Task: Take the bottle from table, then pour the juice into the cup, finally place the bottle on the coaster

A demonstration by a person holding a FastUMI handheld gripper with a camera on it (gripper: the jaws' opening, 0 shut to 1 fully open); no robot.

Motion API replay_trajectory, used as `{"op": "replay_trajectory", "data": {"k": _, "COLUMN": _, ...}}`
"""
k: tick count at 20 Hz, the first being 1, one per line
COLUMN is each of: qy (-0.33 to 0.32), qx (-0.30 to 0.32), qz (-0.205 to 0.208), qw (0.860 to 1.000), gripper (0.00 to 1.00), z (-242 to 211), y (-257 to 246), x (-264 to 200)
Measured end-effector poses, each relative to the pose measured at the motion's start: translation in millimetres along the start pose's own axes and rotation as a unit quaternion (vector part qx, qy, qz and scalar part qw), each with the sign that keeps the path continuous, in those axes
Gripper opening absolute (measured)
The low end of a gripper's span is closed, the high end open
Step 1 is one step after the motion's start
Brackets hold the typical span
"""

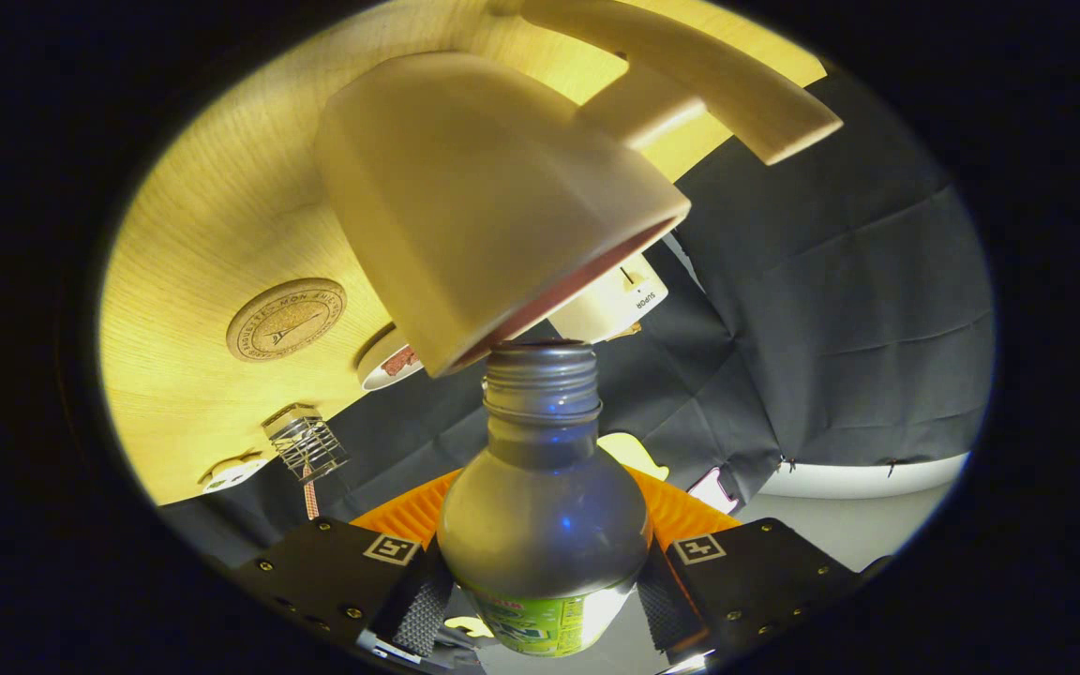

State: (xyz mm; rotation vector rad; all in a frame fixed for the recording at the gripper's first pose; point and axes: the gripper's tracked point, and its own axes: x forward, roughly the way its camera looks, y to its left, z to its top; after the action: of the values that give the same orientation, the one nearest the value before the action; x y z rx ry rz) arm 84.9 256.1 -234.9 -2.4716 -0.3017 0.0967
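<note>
From my seat the whole scene is rolled over, so the wooden table (202, 244) fills the far left and top of the gripper view. Lowest on that side sits a small wire cage-like object (306, 441) with a pale flat piece (232, 472) next to it; I can't make out what either one is. Up from those lies the round cork coaster (286, 319), bare, well apart from the bottle. Just right of the coaster I see a small dish (388, 360) with something reddish in it, partly hidden behind the cup. The cream cup (484, 197) comes next, its handle (690, 75) reaching off to the right, its open rim turned toward the bottle's mouth. The bottle (543, 506) stands straight ahead along the fingers, uncapped, its threaded neck right at the cup's rim, nearly touching. The gripper (540, 600) is pinching the bottle's body, one finger pressed on each side just above the green label. Behind the cup peeks a white boxy object (610, 305), and to the right hangs the dark cloth wall (831, 309).
</note>
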Motion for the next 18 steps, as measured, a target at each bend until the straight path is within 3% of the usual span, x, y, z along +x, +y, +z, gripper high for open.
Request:
{"op": "replay_trajectory", "data": {"k": 12, "qy": 0.026, "qx": 0.117, "qz": -0.026, "qw": 0.992, "gripper": 0.82, "z": -18, "y": 0, "x": -9}}
{"op": "replay_trajectory", "data": {"k": 15, "qy": 0.039, "qx": 0.179, "qz": -0.041, "qw": 0.982, "gripper": 0.82, "z": -30, "y": -1, "x": -12}}
{"op": "replay_trajectory", "data": {"k": 18, "qy": 0.054, "qx": 0.256, "qz": -0.064, "qw": 0.963, "gripper": 0.82, "z": -42, "y": -3, "x": -12}}
